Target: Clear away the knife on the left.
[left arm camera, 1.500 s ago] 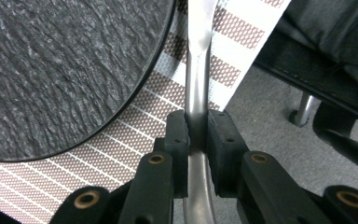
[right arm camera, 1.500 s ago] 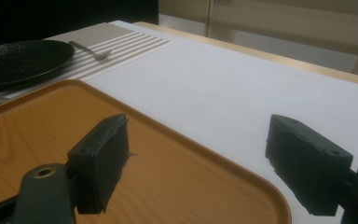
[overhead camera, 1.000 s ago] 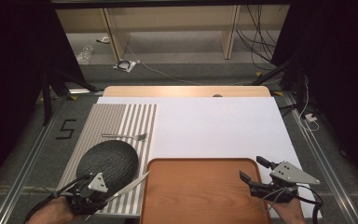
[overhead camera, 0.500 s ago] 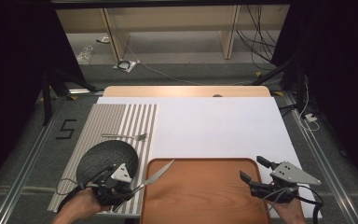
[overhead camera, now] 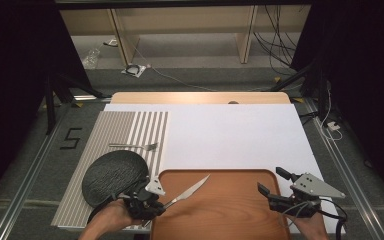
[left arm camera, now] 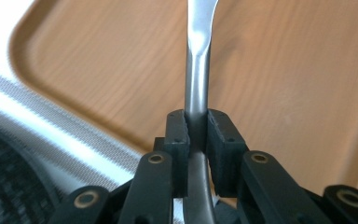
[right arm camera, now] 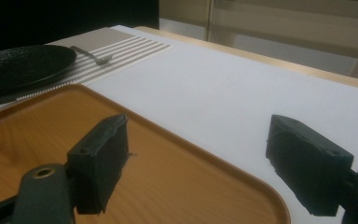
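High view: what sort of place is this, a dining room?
Probably a lab or recording studio, not a dining room. The table sits between black curtains, loose cables trail on the floor behind, and a taped number marks the floor beside a staged place setting.

High view looks down; gripper views, close, share the tray (overhead camera: pixel 220 210).

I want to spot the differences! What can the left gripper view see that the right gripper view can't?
The left gripper view alone shows the left tool pinching the handle of the knife, seen close up above the tray.

The right gripper view alone shows the right tool with its jaws wide apart and nothing between them, the fork on the striped mat, and the white table surface stretching away.

Both share the brown tray, the striped mat and the black plate.
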Demonstrator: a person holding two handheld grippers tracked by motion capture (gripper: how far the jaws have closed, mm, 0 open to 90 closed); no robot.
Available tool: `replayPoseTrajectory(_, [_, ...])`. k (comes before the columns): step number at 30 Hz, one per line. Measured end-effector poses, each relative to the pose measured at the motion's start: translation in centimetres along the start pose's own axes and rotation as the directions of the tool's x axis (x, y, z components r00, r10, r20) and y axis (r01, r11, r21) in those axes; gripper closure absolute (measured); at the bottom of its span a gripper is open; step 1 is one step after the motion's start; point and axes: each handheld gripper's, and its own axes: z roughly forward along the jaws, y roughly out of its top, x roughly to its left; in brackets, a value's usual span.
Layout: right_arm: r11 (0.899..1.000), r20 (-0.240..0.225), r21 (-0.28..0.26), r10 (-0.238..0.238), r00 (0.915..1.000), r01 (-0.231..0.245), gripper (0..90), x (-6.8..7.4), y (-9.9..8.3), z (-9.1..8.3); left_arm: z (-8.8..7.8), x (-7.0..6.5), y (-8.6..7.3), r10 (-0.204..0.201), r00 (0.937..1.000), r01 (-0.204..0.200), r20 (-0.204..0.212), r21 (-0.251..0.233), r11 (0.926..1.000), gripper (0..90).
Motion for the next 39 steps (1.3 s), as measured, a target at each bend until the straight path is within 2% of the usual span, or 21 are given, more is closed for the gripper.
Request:
replayPoseTrajectory(6, [1.000, -0.001, -0.001, 0.001, 1.0000, -0.001, 22.1, 0.0, 0.0, 0.0, 0.7, -1.0, 1.1, 0.014, 0.9995, -0.014, 0.027, -0.004, 0.9999, 79.3])
replayPoseTrajectory(10, [1.000, -0.003, 0.001, -0.004, 1.0000, 0.004, 22.0, 0.0, 0.0, 0.0, 0.9, -1.9, 1.7, 0.025, 0.9991, -0.024, 0.034, -0.026, 0.9994, 79.3])
replayPoseTrajectory(14, [1.000, -0.003, 0.000, -0.006, 1.0000, 0.006, 22.1, 0.1, 0.0, 0.0, 1.1, -2.7, 2.2, 0.041, 0.9983, -0.040, 0.042, -0.018, 0.9990, 79.3])
replayPoseTrajectory(25, [1.000, -0.004, -0.003, -0.008, 1.0000, 0.008, 22.2, 0.1, 0.1, -0.1, 2.9, -4.4, 2.2, 0.061, 0.9955, -0.066, 0.072, 0.066, 0.9957, 79.3])
replayPoseTrajectory(28, [1.000, -0.003, 0.001, -0.008, 1.0000, 0.008, 22.2, 0.1, 0.0, -0.1, 3.2, -4.5, 2.0, 0.060, 0.9951, -0.067, 0.079, 0.086, 0.9941, 79.3])
replayPoseTrajectory(31, [1.000, -0.004, 0.006, -0.007, 1.0000, 0.007, 22.2, 0.2, 0.0, -0.1, 3.4, -4.6, 1.9, 0.058, 0.9963, -0.065, 0.062, 0.110, 0.9918, 79.2])
replayPoseTrajectory(39, [1.000, -0.004, 0.010, -0.013, 0.9999, 0.013, 22.3, 0.2, 0.0, -0.1, 3.9, -4.8, 1.6, 0.046, 0.9954, -0.058, 0.084, 0.138, 0.9887, 79.2])
